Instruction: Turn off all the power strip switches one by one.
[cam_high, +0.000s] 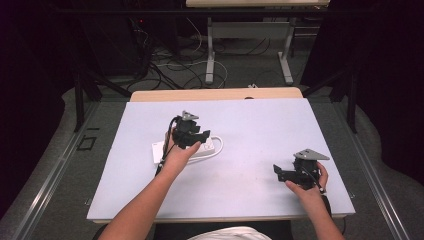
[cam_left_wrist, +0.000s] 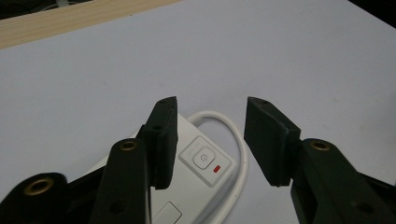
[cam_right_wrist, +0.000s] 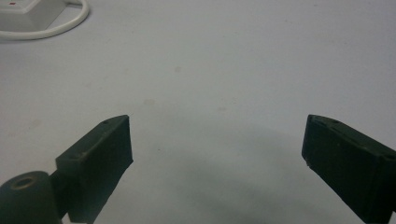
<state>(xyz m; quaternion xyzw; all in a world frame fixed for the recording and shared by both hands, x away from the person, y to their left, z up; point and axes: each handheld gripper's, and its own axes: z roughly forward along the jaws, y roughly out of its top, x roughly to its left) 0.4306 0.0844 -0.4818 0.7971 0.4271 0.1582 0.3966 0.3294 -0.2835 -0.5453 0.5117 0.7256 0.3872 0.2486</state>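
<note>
Glossy white plastic power strip (cam_left_wrist: 205, 163) – on a matt, smooth tabletop (cam_left_wrist: 303, 60).

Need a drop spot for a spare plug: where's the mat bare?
Bare: the far strip of the mat beyond the power strip, and the wide middle between it and the right gripper. The near-left corner also looks free. Crowded: around the strip, where the left gripper hovers.

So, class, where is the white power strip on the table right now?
In the high view the power strip lies left of the table's middle, directly under the left tongs; its power button sits between those open jaws in the left gripper view.
</note>
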